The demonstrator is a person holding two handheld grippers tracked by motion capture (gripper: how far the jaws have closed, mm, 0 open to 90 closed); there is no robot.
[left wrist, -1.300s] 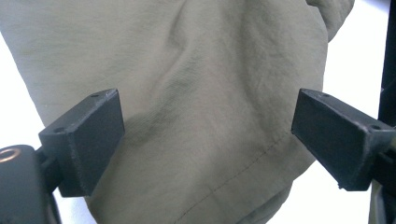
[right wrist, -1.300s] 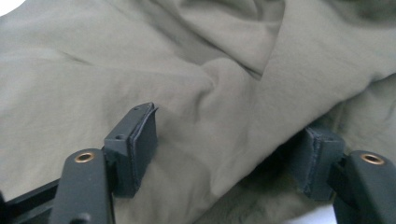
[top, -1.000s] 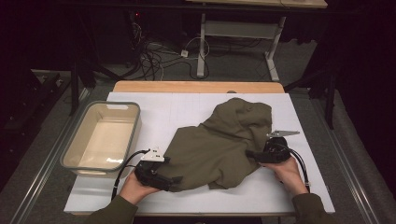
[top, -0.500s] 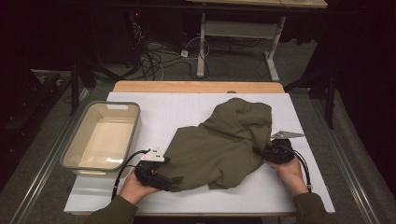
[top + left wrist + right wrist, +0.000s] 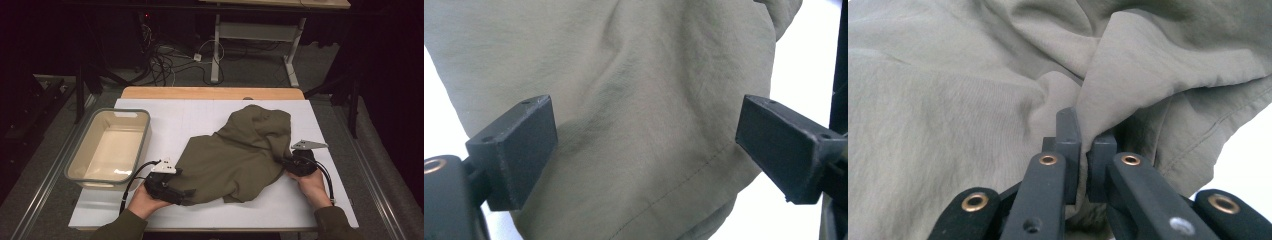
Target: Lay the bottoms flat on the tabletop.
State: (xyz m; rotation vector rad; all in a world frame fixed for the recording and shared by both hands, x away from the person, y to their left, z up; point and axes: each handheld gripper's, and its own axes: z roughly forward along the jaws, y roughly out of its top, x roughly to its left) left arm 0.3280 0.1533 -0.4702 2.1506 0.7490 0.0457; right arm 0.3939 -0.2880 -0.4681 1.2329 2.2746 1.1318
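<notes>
Now the right gripper (image 5: 1087, 165) is seen clamped on a fold of the cloth (image 5: 240, 152) at its right edge; its jaws have just been closing, and in the right gripper view the pads are pressed together with a ridge of olive fabric pinched between them. A second ago, in the high view, that gripper sat at the same edge with the fabric not visibly pinched. The left gripper (image 5: 644, 150) is held with jaws wide apart, a hemmed corner of the cloth lying between them but untouched by either pad. The cloth is spread crumpled across the middle and right of the white table (image 5: 200, 120), its near-left corner at the left gripper (image 5: 186, 192). A bin (image 5: 142, 142) stands to the left, apart from the cloth.

Judgement: one of two holds is taken. The left jaws are likely to be closed on the hem next, after which the cloth could be lifted or straightened.
</notes>
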